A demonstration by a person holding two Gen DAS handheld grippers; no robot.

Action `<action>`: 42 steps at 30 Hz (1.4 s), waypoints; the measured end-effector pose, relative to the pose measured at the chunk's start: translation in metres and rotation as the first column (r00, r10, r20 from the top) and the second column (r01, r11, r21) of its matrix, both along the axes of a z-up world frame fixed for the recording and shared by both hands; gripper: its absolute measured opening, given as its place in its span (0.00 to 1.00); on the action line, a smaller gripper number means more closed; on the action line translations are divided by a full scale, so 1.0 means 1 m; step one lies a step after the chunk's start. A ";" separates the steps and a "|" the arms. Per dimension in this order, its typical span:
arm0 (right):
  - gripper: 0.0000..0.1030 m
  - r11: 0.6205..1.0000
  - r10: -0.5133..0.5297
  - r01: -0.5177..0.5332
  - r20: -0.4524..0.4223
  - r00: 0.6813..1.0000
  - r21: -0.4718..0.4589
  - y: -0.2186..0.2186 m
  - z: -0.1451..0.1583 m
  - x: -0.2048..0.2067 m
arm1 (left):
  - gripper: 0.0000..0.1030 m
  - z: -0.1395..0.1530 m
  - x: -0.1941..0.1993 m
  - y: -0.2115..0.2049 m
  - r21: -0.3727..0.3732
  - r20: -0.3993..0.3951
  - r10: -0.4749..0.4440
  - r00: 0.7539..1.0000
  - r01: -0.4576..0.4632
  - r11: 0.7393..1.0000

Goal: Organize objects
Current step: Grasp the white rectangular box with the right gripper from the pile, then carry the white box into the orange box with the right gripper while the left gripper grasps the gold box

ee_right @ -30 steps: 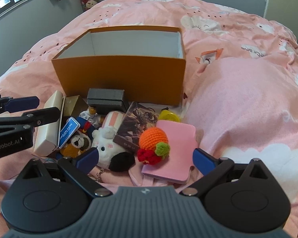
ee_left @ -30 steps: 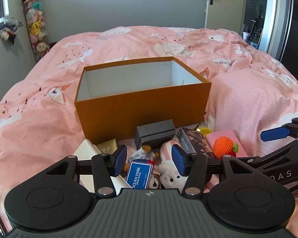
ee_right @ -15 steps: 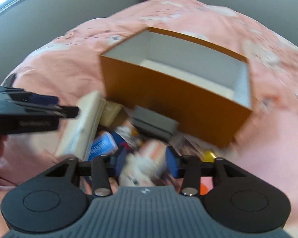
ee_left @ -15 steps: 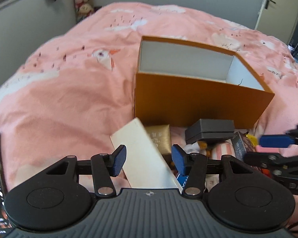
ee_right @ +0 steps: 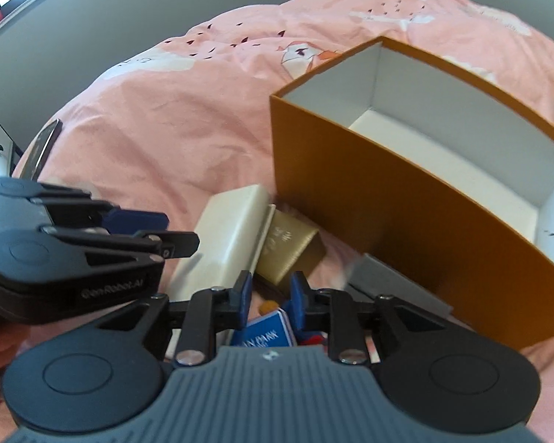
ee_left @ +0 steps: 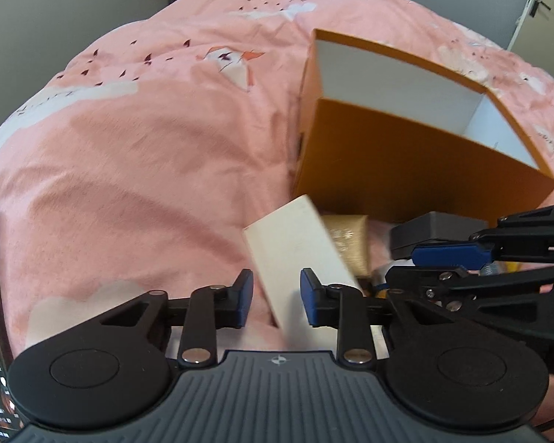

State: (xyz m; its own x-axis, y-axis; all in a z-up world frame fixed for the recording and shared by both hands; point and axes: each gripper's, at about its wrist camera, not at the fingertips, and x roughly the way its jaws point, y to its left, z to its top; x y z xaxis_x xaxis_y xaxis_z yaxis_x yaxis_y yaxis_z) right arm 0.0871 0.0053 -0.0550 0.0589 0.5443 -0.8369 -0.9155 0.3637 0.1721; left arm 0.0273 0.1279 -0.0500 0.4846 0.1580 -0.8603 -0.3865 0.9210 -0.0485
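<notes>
An open orange box (ee_left: 406, 158) with a white inside stands on the pink bed; it also shows in the right wrist view (ee_right: 406, 199). In front of it lie a cream flat box (ee_left: 299, 247), a gold pouch (ee_left: 347, 240) and a grey case (ee_left: 428, 229). My left gripper (ee_left: 275, 301) is open, its pads on either side of the cream box's near end, not touching. My right gripper (ee_right: 267, 299) is partly open and empty, above a blue Ocean Park card (ee_right: 264, 334) and close to the gold pouch (ee_right: 288, 247) and cream box (ee_right: 232, 232).
The pink duvet (ee_left: 147, 155) covers the bed. A phone (ee_right: 42, 147) lies at the left edge. The right gripper's fingers (ee_left: 450, 254) cross the left wrist view at right. Grey wall and window are behind.
Both grippers swung left toward the cream box. The right gripper's jaws narrowed from wide open. The plush toys and pink book have left both views.
</notes>
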 end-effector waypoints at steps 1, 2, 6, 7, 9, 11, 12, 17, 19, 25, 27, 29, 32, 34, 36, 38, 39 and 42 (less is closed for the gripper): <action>0.28 1.000 -0.003 0.003 -0.021 1.000 -0.004 0.003 -0.001 0.001 | 0.30 -0.001 -0.001 0.002 0.006 -0.003 0.003 1.000 -0.003 1.000; 0.33 1.000 -0.007 0.007 -0.046 0.999 -0.007 0.006 -0.003 0.004 | 0.29 -0.002 -0.001 0.004 0.012 -0.007 0.003 1.000 -0.003 1.000; 0.36 1.000 -0.022 0.020 -0.130 0.991 -0.021 0.017 -0.011 0.008 | 0.26 -0.007 -0.002 0.009 0.031 -0.027 -0.002 1.000 0.003 1.000; 0.38 1.000 -0.021 0.018 -0.148 0.989 -0.024 0.019 -0.013 0.008 | 0.26 -0.009 -0.002 0.010 0.033 -0.030 -0.003 1.000 0.004 0.999; 0.40 0.999 -0.016 0.008 -0.194 0.981 -0.042 0.024 -0.019 0.009 | 0.24 -0.011 -0.003 0.012 0.032 -0.033 -0.003 0.999 0.004 0.999; 0.40 0.998 -0.023 0.010 -0.245 0.969 -0.056 0.027 -0.025 0.011 | 0.21 -0.012 -0.003 0.015 0.032 -0.030 0.001 1.000 0.000 0.999; 0.40 0.998 -0.035 0.018 -0.275 0.961 -0.062 0.028 -0.028 0.013 | 0.21 -0.013 -0.004 0.016 0.026 -0.027 0.002 1.000 -0.001 1.000; 0.47 0.993 -0.096 0.061 -0.400 0.911 -0.100 0.033 -0.045 0.022 | 0.16 -0.013 -0.006 0.019 0.021 -0.025 -0.001 1.000 0.001 1.000; 0.46 0.989 -0.134 0.091 -0.452 0.882 -0.116 0.035 -0.052 0.026 | 0.16 -0.014 -0.006 0.020 0.022 -0.025 -0.006 1.000 0.006 1.000; 0.44 0.988 -0.146 0.104 -0.463 0.874 -0.116 0.039 -0.052 0.023 | 0.15 -0.015 -0.006 0.022 0.018 -0.027 0.000 1.000 0.001 1.000; 0.41 0.989 -0.139 0.101 -0.438 0.888 -0.107 0.037 -0.048 0.018 | 0.15 -0.014 -0.006 0.020 0.023 -0.024 -0.007 1.000 0.007 1.000; 0.35 0.991 -0.127 0.099 -0.412 0.902 -0.089 0.034 -0.041 0.015 | 0.16 -0.012 -0.005 0.017 0.030 -0.020 -0.019 1.000 0.019 0.999; 0.31 0.993 -0.116 0.104 -0.386 0.915 -0.052 0.026 -0.027 0.012 | 0.16 -0.009 -0.005 0.014 0.031 -0.003 -0.035 0.999 0.035 0.999; 0.30 0.993 -0.117 0.112 -0.368 0.923 -0.034 0.021 -0.019 0.010 | 0.18 -0.006 -0.005 0.013 0.027 0.010 -0.042 0.999 0.042 0.999; 0.30 0.992 -0.120 0.125 -0.351 0.929 -0.010 0.013 -0.009 0.010 | 0.21 -0.003 -0.005 0.013 0.016 0.023 -0.045 0.999 0.045 0.999; 0.30 0.991 -0.123 0.136 -0.342 0.932 0.014 0.002 0.000 0.013 | 0.28 -0.001 -0.006 0.014 -0.002 0.041 -0.051 0.998 0.051 0.999; 0.30 0.989 -0.127 0.143 -0.336 0.933 0.024 -0.003 0.006 0.014 | 0.30 0.000 -0.006 0.015 -0.011 0.048 -0.055 0.997 0.055 0.998; 0.30 0.984 -0.147 0.169 -0.292 0.945 0.051 -0.021 0.029 0.016 | 0.45 0.002 -0.007 0.019 -0.046 0.071 -0.050 0.996 0.053 0.998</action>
State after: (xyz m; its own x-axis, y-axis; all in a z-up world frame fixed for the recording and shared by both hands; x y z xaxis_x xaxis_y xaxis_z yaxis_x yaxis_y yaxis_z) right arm 0.1029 -0.0154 -0.0261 -0.0873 0.6090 -0.7884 -0.7556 0.4753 0.4508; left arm 0.0199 0.1467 -0.0476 0.5502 0.0906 -0.8301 -0.3325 0.9357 -0.1182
